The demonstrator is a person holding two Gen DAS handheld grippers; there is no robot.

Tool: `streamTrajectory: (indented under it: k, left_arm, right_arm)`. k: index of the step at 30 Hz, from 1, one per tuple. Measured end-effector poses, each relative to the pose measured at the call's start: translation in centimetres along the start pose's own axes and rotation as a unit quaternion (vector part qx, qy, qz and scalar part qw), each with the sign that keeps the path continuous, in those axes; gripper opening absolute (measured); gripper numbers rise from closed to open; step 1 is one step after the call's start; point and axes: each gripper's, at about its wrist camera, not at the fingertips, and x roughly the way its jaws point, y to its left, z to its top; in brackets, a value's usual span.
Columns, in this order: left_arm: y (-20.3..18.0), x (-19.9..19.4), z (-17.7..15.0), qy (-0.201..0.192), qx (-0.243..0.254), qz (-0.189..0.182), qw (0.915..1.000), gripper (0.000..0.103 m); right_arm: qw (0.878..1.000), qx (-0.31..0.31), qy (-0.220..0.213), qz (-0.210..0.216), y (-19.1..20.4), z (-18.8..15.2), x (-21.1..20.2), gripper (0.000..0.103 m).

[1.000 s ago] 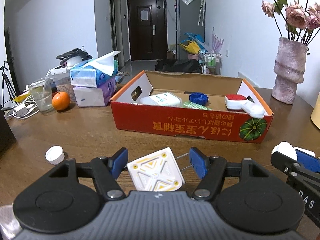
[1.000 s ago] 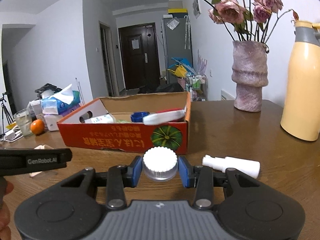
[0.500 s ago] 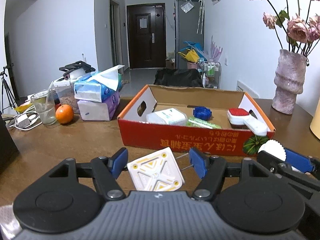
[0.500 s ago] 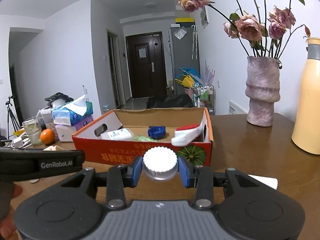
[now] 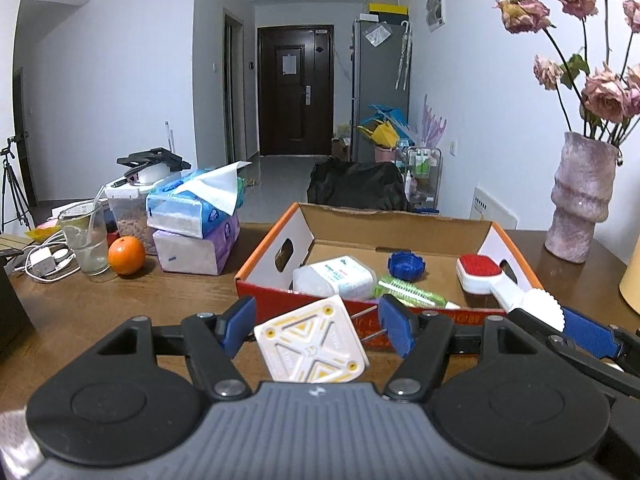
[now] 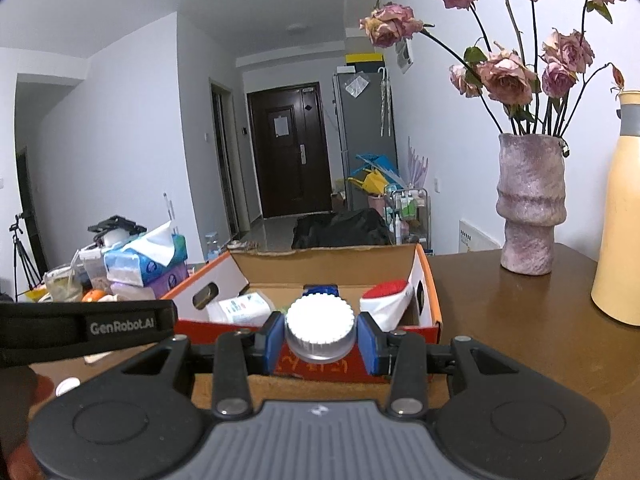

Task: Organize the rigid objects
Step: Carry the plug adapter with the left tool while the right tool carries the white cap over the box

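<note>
My left gripper (image 5: 316, 330) is shut on a white plug adapter (image 5: 311, 347) with yellow markings, its metal prongs pointing right, held above the table just before the red cardboard box (image 5: 360, 308). My right gripper (image 6: 320, 338) is shut on a white ribbed bottle cap (image 6: 320, 322), held at the box's near rim (image 6: 434, 312); it also shows in the left wrist view (image 5: 544, 312). Inside the box lie a white pack (image 5: 334, 280), a blue cap (image 5: 406, 264), a green brush (image 5: 410, 292) and a red-and-white brush (image 5: 486, 278).
A pink vase of dried roses (image 5: 580, 204) stands right of the box and a yellow jug (image 6: 620, 216) further right. Tissue packs (image 5: 196, 224), an orange (image 5: 126, 255), a glass (image 5: 84, 240) and cables (image 5: 44, 260) sit to the left.
Both grippers have risen and moved forward toward the box with their objects. The right gripper's cap now sits over the box's near rim. The table items near the grippers have dropped from sight.
</note>
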Motion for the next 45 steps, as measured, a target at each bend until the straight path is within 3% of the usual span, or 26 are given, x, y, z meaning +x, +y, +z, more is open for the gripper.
streamTrajectory:
  k: [45]
  left_arm:
    - [-1.6, 9.1, 5.4, -0.024, -0.017, -0.005, 0.9996, 0.069]
  right_arm:
    - [0.999, 0.018, -0.026, -0.011, -0.6, 4.1, 10.2, 0.038]
